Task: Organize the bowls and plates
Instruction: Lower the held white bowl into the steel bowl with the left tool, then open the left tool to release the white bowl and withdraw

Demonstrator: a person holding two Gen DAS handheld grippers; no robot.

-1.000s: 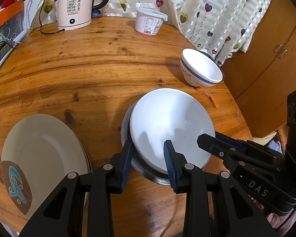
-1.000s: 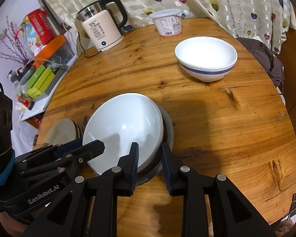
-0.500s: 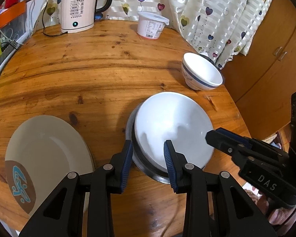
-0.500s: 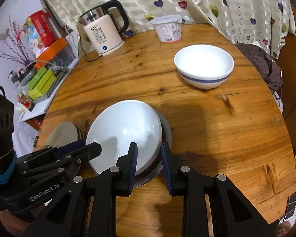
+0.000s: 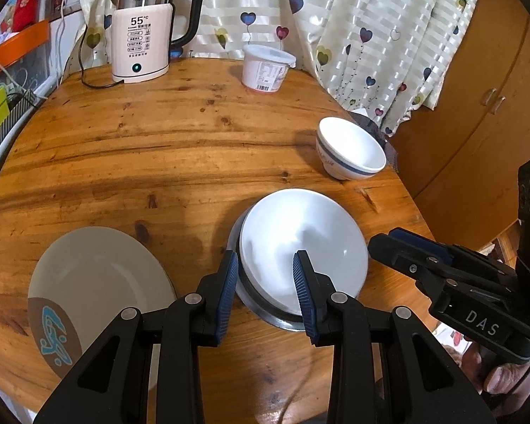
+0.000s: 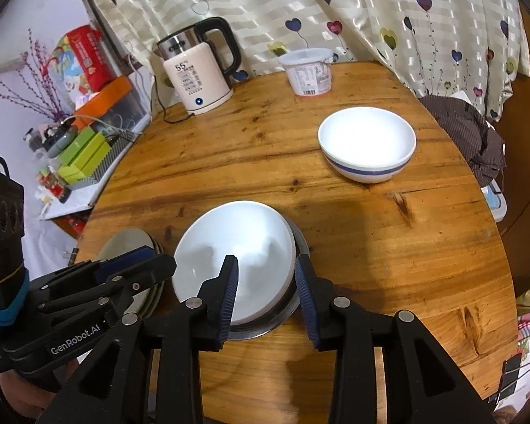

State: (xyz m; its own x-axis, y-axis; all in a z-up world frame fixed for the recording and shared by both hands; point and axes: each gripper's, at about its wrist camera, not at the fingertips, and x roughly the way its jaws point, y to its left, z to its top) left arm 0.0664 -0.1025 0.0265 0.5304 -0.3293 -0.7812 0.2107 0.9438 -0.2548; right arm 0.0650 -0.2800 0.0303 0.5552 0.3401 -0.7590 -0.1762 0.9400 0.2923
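A plain white bowl (image 5: 300,243) (image 6: 236,254) rests inside a shallow steel bowl (image 5: 265,312) (image 6: 302,243) at the near side of the round wooden table (image 5: 159,141). My left gripper (image 5: 264,265) stands open astride the white bowl's near-left rim, its pads clear of it. My right gripper (image 6: 265,272) straddles both rims on the right; its jaws are opening and do not press on either. A white bowl with a blue band (image 5: 349,152) (image 6: 367,145) sits farther right. A beige plate with a blue motif (image 5: 95,282) tops a small stack (image 6: 130,243) at the left.
An electric kettle (image 5: 141,35) with its cord and a lidded white tub (image 5: 265,70) stand at the table's far edge before a curtain. A wooden cupboard (image 5: 477,106) is to the right. Dark cloth (image 6: 470,141) lies by the right edge, boxes (image 6: 84,155) to the left.
My right gripper's jaws have widened off the white bowl's rim and it has lifted slightly. The left gripper keeps the same gap and has tilted up a little.
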